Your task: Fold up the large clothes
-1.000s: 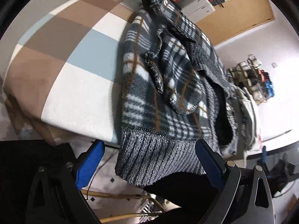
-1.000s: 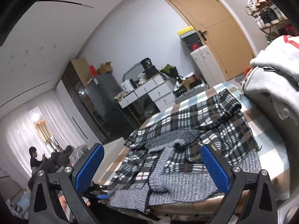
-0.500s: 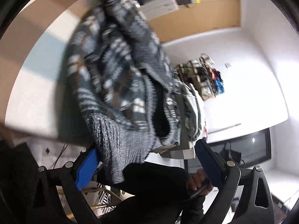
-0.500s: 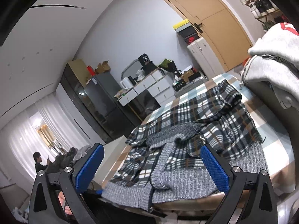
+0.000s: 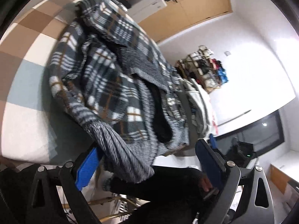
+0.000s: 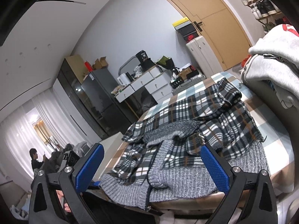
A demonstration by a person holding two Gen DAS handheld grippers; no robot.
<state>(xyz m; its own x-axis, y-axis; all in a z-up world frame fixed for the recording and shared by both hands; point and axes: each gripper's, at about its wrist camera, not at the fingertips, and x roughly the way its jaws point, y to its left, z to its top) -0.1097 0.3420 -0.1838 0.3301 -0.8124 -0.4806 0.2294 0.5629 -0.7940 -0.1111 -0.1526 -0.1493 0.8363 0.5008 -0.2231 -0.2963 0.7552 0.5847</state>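
While spread wide and empty, left gripper at plaid jacket's ribbed hem, right gripper likewise apart above it.

The plaid jacket is soft, fuzzy fleece cloth with a coarse ribbed knit hem (grey, matt), lying on a smooth checked cotton bed sheet. The fingers carry blue pads of dimpled, rubbery plastic on matt black frames with shiny metal screws, and the door looks like smooth wood.
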